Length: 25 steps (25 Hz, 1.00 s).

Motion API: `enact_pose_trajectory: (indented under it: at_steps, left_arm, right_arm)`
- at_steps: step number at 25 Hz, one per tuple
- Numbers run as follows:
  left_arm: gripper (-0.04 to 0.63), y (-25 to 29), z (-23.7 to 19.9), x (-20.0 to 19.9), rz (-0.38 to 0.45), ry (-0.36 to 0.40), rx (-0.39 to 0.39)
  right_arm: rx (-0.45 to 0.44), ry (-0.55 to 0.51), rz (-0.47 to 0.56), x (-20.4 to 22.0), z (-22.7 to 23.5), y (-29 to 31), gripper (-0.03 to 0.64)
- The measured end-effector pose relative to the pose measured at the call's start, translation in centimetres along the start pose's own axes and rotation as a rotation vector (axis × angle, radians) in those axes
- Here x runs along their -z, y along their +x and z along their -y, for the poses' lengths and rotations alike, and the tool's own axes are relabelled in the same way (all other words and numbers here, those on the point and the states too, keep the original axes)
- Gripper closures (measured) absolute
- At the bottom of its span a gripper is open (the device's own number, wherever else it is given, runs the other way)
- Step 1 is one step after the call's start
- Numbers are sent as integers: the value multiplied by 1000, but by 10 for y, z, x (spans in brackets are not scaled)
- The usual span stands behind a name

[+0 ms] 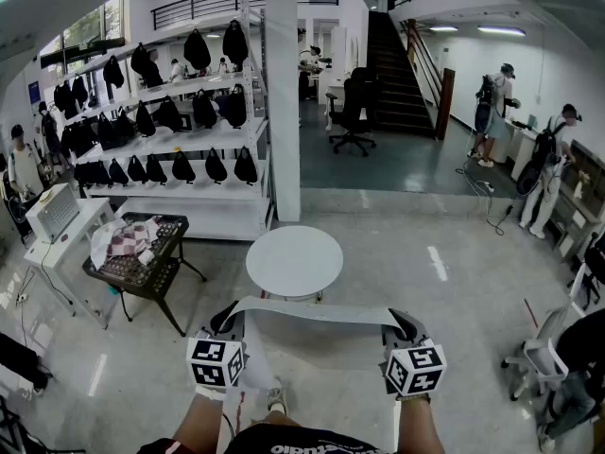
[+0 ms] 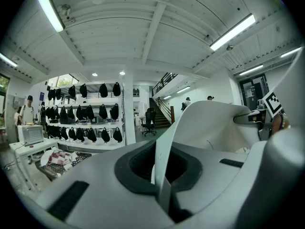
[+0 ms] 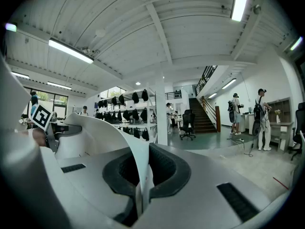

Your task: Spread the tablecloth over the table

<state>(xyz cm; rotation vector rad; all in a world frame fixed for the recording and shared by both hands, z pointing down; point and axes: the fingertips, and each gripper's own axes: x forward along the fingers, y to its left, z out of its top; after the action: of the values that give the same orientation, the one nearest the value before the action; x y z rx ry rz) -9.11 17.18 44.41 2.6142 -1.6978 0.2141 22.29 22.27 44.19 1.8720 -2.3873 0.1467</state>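
Observation:
A white tablecloth [image 1: 317, 311] hangs stretched between my two grippers, held up in the air in front of me. My left gripper [image 1: 230, 322] is shut on its left corner, and the cloth's edge [image 2: 164, 175] runs between the closed jaws. My right gripper [image 1: 402, 325] is shut on the right corner, where the white fabric [image 3: 141, 175] is pinched between the jaws. The small round white table [image 1: 294, 261] stands on the floor just beyond the cloth, between and ahead of both grippers. The cloth is above and short of the tabletop.
A black folding stand [image 1: 142, 265] with folded cloths is at the left, beside a white cart [image 1: 59, 220]. A white pillar [image 1: 282, 93] and shelves of black bags [image 1: 180, 121] rise behind the table. People stand at the far right [image 1: 548, 164] and far left [image 1: 21, 164].

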Motion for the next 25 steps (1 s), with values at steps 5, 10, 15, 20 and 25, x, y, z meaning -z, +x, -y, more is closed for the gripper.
enact_pose_trajectory:
  at_steps: [5,10,15,20,25]
  left_arm:
    - [577,-3,4,-3,1,3,3]
    - [577,-3,2,-6,0,2,6]
    - [577,-3,3,-5,4,-3,9]
    - [577,-3,-3,-3,10,-8,8]
    - [577,-3,-8,-3,16,-8,1]
  right_arm:
    - [4,-2,0,-2,2,-6,591]
    - [8,-5,2,-7,1,-5,591]
    - [5,12,20,-7,1,-6,591]
    - [-1,17,18,-5,-4,-2,591]
    - [-11,15,19,-6,-7,3,591]
